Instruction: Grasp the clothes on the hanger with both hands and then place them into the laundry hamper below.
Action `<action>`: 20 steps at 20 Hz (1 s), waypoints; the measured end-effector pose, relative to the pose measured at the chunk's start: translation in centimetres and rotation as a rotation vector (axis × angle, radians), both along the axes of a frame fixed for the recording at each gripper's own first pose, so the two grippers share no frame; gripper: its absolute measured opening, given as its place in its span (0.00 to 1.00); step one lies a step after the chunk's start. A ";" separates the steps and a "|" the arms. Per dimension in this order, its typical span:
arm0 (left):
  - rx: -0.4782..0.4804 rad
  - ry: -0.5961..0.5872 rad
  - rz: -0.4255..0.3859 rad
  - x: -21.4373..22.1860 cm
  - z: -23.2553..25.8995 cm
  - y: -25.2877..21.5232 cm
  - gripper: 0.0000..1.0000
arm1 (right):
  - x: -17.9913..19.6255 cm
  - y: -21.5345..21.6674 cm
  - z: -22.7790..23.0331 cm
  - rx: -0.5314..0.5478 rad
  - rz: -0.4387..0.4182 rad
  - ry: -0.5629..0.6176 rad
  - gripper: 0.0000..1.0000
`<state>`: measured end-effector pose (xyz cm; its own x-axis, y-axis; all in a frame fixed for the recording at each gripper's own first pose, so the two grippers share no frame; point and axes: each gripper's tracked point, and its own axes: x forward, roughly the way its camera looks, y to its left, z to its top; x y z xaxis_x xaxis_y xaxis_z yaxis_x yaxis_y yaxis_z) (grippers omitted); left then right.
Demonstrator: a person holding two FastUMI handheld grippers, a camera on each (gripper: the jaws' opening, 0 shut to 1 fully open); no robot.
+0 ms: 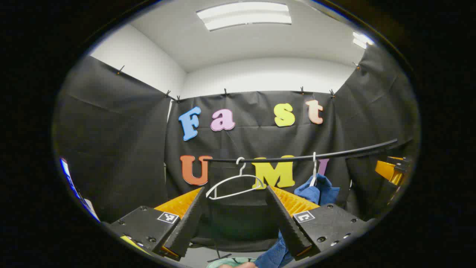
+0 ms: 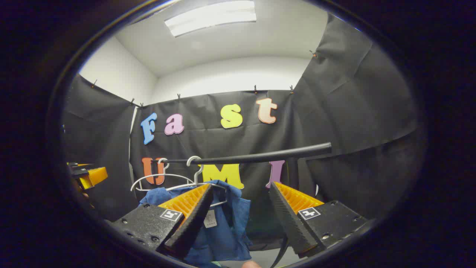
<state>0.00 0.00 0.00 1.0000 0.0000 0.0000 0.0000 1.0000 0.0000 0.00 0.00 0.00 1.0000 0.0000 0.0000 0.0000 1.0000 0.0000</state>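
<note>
Your right tool (image 2: 238,219) hangs released, its left finger just in front of the blue garment (image 2: 223,227) on its hanger (image 2: 197,175). Your left tool (image 1: 234,219) is released too, with the garment beyond its right finger. Both hang from the rail (image 2: 260,156); the hamper (image 1: 230,262) probably sits below.

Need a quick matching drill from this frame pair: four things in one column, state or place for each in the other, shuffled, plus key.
Things:
1. blue cloth garment
2. bare white wire hanger
3. black horizontal rail
4. left gripper

States:
A. carries both hangers by their hooks
B. hangs with nothing on it
C. fingers apart, holding nothing
D. draped on a hanger

Pairs: 1-D, 2-B, 3-A, 4-C
</note>
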 end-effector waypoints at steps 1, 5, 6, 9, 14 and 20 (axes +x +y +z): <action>0.001 0.002 -0.003 0.2 -0.1 0.3 1.00 | 0.0 0.3 0.2 -0.004 -0.002 -0.009 0.98; -0.016 0.018 0.011 1.7 -0.6 1.9 1.00 | 0.4 1.2 0.1 -0.049 -0.019 -0.033 0.98; -0.016 0.020 0.019 1.9 -0.8 2.5 1.00 | 0.5 1.5 0.0 -0.058 -0.023 -0.036 0.98; -0.016 0.016 0.046 2.5 -1.0 3.8 1.00 | 0.8 1.9 -0.4 -0.067 -0.029 -0.037 0.98; -0.037 0.019 0.059 3.1 -1.3 4.7 1.00 | 1.5 1.7 -0.9 -0.063 -0.047 -0.026 0.98; -0.067 0.017 -0.011 3.0 -1.2 2.3 1.00 | 2.5 1.3 -1.5 -0.091 -0.062 -0.008 0.95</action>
